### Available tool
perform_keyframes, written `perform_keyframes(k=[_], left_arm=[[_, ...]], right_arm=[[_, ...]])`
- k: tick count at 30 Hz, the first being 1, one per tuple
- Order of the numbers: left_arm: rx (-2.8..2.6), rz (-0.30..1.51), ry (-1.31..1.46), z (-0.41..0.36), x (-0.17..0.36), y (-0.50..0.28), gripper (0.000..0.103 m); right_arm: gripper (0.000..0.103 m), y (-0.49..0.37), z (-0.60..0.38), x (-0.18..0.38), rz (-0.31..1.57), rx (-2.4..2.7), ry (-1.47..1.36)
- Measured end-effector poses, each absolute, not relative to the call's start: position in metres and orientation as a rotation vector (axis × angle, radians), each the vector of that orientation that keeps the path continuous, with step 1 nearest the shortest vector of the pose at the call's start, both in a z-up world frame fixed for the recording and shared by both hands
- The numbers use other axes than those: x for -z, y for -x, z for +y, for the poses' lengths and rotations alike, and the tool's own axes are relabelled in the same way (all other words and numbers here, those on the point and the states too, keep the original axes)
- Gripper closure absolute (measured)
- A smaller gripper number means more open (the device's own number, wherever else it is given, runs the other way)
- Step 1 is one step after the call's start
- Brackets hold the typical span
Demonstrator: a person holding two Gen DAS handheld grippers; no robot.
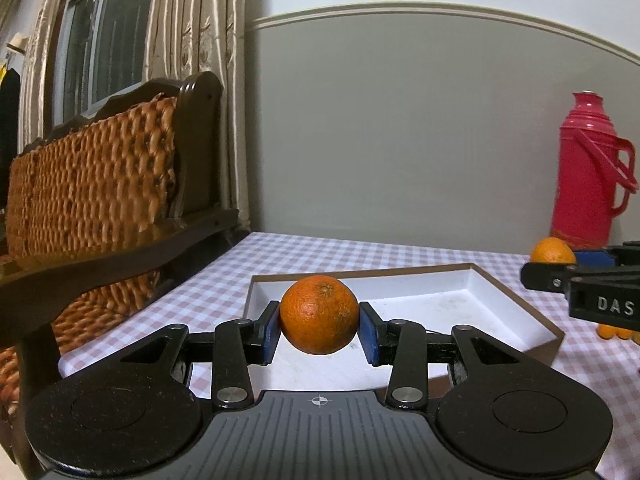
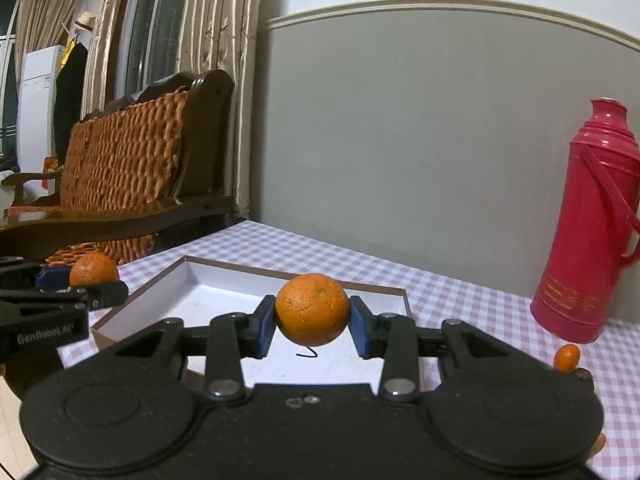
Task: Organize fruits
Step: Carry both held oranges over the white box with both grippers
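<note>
Midway: left hand-held gripper [image 1: 319, 330] clamping one orange [image 1: 319, 314], right hand-held gripper [image 2: 312, 327] clamping another orange [image 2: 312, 309], both above the empty white box [image 1: 472, 292]; small fruit [image 2: 567, 357] left on the surface [image 2: 460, 292]

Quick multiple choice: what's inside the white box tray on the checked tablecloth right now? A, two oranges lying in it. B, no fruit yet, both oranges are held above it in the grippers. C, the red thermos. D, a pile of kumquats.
B: the tray floor is bare, while the left gripper and right gripper each clamp an orange above it.
</note>
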State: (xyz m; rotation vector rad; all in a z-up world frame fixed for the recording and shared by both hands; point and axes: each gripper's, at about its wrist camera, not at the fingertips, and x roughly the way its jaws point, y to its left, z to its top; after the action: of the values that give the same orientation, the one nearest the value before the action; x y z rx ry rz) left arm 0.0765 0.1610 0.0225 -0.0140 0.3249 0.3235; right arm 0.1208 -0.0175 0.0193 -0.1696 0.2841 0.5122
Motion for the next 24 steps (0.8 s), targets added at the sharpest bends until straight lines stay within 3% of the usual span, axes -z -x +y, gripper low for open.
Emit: perform_keyframes(k=[24], left_arm=[[-0.404, 0.363, 0.024, 0.19, -0.013, -0.122, 0.062]], right_arm=[[0.073, -0.183, -0.02, -0.008, 0.339, -0.465, 0.138]])
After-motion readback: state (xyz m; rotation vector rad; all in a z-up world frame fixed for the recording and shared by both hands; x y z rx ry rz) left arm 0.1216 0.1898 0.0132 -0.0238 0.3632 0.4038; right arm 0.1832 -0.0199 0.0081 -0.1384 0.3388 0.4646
